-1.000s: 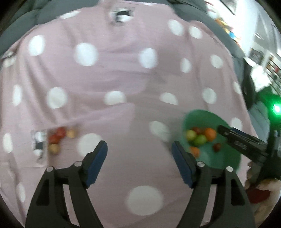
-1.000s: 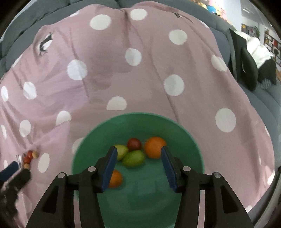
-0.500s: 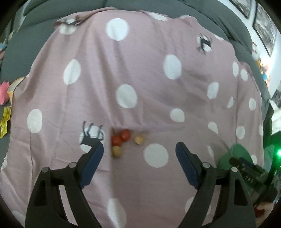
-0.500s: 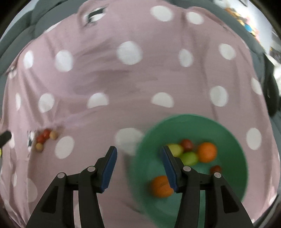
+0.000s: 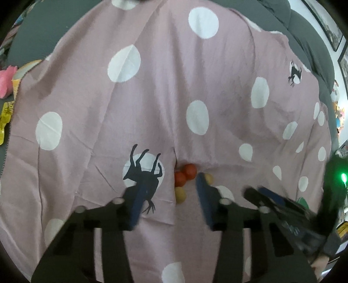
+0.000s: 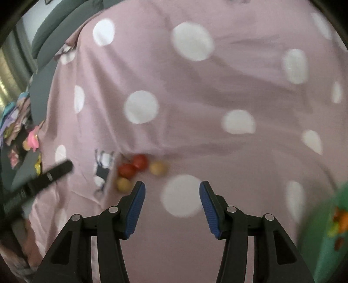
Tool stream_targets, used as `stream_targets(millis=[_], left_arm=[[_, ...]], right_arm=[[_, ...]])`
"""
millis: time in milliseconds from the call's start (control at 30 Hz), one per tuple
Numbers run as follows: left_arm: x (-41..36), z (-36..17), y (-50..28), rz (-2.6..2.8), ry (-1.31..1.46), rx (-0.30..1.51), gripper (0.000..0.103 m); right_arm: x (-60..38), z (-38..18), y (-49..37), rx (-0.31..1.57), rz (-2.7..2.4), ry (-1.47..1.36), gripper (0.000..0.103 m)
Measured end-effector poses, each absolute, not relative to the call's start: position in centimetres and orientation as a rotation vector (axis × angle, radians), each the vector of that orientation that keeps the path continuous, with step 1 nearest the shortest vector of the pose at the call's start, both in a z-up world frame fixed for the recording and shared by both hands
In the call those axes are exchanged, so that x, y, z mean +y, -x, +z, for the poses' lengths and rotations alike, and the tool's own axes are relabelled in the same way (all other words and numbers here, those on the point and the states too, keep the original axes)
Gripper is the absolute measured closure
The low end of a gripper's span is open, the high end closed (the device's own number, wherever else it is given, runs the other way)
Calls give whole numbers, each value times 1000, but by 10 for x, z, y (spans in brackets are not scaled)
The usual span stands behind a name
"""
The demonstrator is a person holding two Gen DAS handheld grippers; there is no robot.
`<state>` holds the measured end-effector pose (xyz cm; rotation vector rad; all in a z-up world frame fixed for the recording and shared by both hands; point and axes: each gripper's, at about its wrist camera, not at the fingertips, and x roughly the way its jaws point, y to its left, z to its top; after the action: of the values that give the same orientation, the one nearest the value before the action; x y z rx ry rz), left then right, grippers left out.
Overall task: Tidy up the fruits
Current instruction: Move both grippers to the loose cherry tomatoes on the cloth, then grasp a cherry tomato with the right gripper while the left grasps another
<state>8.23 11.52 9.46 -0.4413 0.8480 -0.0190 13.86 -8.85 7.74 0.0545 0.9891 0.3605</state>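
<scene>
Two red fruits (image 5: 185,174) and two yellow fruits (image 5: 180,194) lie in a small cluster in a fold of the pink dotted cloth (image 5: 165,87). My left gripper (image 5: 169,201) is open and empty, its fingers either side of the cluster, just short of it. The cluster also shows in the right wrist view (image 6: 139,168). My right gripper (image 6: 171,200) is open and empty, to the right of the cluster and short of it. The green bowl (image 6: 326,239) with several fruits is at the right edge of that view.
The right gripper (image 5: 282,206) reaches in at the lower right of the left wrist view. Grey sofa cushions (image 5: 54,19) border the cloth. Pink and yellow toys (image 5: 6,87) lie off the cloth at the left.
Both grippers have swung left, away from the green bowl and toward the fruit cluster. The cluster now sits between the left gripper's fingers. Both stay open.
</scene>
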Motion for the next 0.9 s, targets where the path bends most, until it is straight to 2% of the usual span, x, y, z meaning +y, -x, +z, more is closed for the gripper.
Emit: stream_targets(millis=[33,100,167,500,700,900], left_arm=[[116,92,-86,-36,443,857,76],[116,87,-94,-75,458,876,88],[118,83,-101,-92,480,884,92],[122,74,-117,-100,492,926,93],[121,72,-124,-112,483,937,92],[105,64,-141,-129,455,988,91]], right_arm=[[-83,73,-147,1006,369,-69,53],[-68,61,-166,1052,409,-106,73],[-55,50,-180,1095,442,-139,77],[-20,11,-201,1180,421,-121,77],[-20,12,-201,1160,432,-103,77],[-66,32,-194,1105,414,-198,77]])
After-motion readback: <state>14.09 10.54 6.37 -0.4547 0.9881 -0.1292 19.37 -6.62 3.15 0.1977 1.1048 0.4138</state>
